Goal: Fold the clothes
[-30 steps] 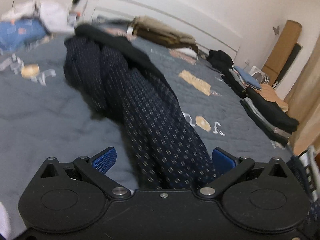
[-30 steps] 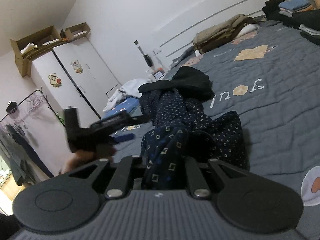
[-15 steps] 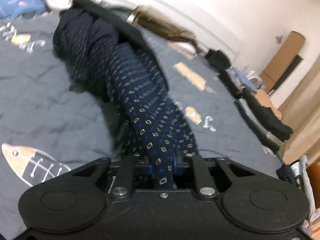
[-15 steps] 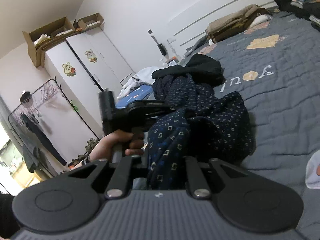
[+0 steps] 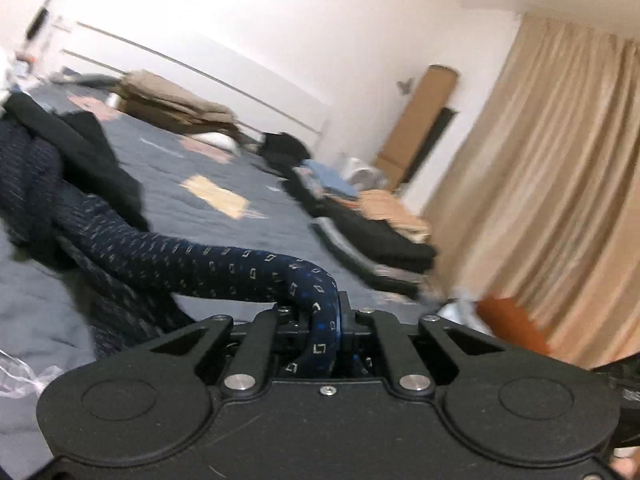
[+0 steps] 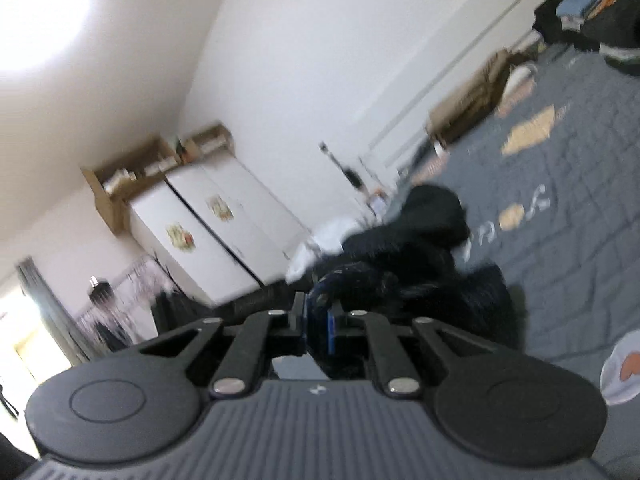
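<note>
Left wrist view: both grippers clamped on the navy patterned garment (image 5: 168,256).
Left gripper (image 5: 326,322) pinched a rolled fold, its jaws just closed; right gripper (image 6: 318,320) gripped another bunch, jaws just tightening; the rest trailed onto the grey bedspread (image 5: 200,168), beside a black garment (image 5: 84,148).
</note>
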Tool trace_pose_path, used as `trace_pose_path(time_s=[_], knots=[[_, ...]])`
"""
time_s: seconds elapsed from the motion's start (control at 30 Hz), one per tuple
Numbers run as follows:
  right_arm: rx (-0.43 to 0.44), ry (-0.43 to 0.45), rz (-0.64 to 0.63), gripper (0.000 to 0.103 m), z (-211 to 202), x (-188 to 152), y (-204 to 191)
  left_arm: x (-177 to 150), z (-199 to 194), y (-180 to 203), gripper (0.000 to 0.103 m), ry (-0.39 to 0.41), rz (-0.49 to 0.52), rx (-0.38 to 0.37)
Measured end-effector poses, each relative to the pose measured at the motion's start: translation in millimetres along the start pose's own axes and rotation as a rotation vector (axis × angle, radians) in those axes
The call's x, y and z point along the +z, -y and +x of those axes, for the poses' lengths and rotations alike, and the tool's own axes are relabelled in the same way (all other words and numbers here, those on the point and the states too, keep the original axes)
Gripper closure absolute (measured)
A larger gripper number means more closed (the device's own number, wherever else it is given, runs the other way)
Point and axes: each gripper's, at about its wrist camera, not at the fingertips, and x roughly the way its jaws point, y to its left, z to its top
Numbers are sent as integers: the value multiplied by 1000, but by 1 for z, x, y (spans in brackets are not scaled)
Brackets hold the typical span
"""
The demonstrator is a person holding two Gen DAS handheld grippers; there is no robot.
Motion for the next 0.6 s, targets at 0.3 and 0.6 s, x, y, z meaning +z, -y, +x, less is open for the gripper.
trace_pose_path(time_s=[0.3, 0.6], knots=[[-154, -42, -13, 64, -24, 18, 17, -62, 9, 6, 93, -225, -6, 64], [-239, -73, 10, 47, 3, 4, 35, -27, -22, -12, 14, -9, 18, 225]])
